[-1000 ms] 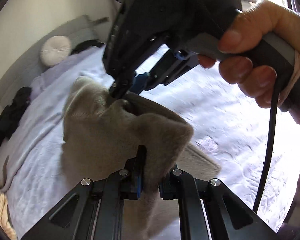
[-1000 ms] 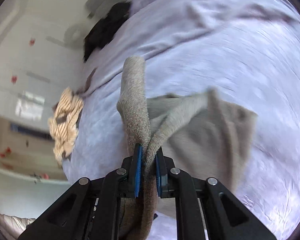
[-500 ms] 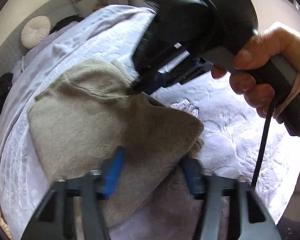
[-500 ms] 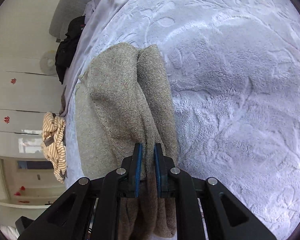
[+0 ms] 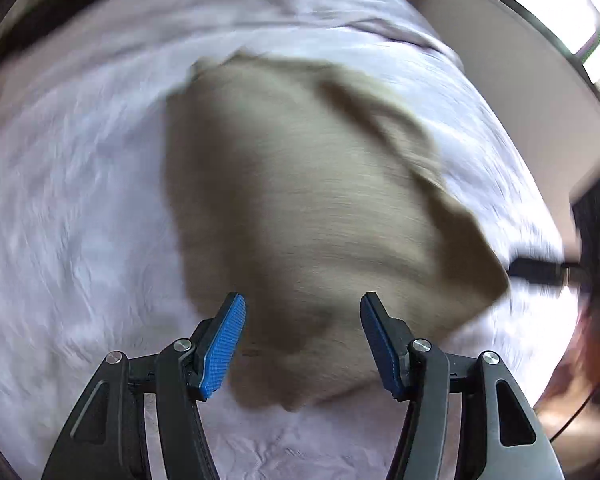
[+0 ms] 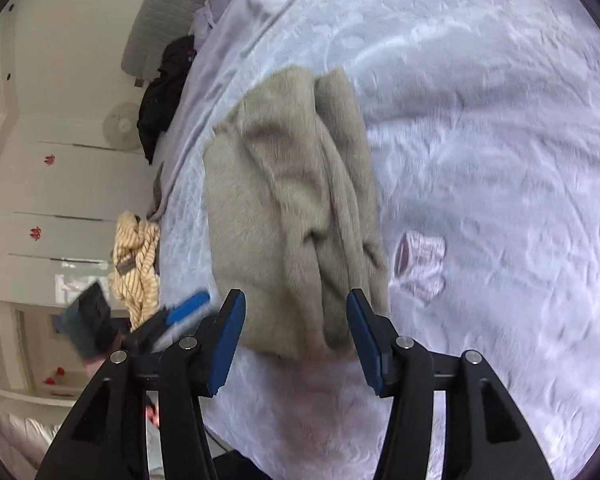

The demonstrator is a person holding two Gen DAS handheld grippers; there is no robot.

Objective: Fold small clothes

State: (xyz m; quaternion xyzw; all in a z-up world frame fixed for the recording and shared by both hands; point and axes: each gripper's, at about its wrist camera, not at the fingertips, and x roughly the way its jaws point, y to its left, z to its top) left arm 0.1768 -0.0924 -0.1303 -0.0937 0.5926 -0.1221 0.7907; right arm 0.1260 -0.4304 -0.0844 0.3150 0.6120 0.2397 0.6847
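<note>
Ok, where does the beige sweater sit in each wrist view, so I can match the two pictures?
Left wrist: the sweater fills the centre, spread on the bedspread, ahead of the open jaws.
Right wrist: the sweater lies centre-left, bunched in folds, its near edge between the open jaws.
Shared landmark: the pale embossed bedspread under it.

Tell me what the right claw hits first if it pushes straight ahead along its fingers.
Most likely the beige garment, which lies folded on the bedspread directly ahead of the right claw. Its jaws are opening with nothing gripped between them. Depth is uncertain; it might meet the bedspread just short of the cloth's near edge.
</note>
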